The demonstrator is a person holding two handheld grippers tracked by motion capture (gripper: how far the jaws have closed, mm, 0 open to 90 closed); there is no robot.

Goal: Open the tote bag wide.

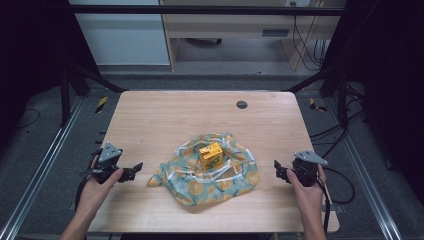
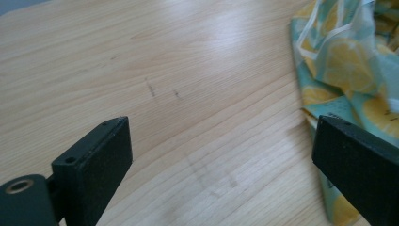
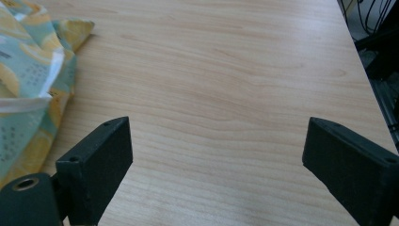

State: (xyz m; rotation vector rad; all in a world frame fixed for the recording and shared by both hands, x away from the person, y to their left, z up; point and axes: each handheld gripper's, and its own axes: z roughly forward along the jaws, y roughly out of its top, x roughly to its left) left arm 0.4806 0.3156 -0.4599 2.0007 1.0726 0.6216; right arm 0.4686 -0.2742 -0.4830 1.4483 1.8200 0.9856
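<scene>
Cloth (image 1: 210, 172) and yellow carton (image 1: 211, 155) rest on wooden table (image 1: 165, 115).

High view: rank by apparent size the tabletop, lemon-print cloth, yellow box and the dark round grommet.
1. Tabletop, by far the largest.
2. Lemon-print cloth, spread around the box.
3. Yellow box, sitting on the cloth.
4. Dark round grommet, smallest; it lies farther from the camera, but the gap looks safe.

Grey floor (image 1: 45, 150), pale cabinet (image 1: 235, 22), black cables (image 1: 305, 45).
</scene>
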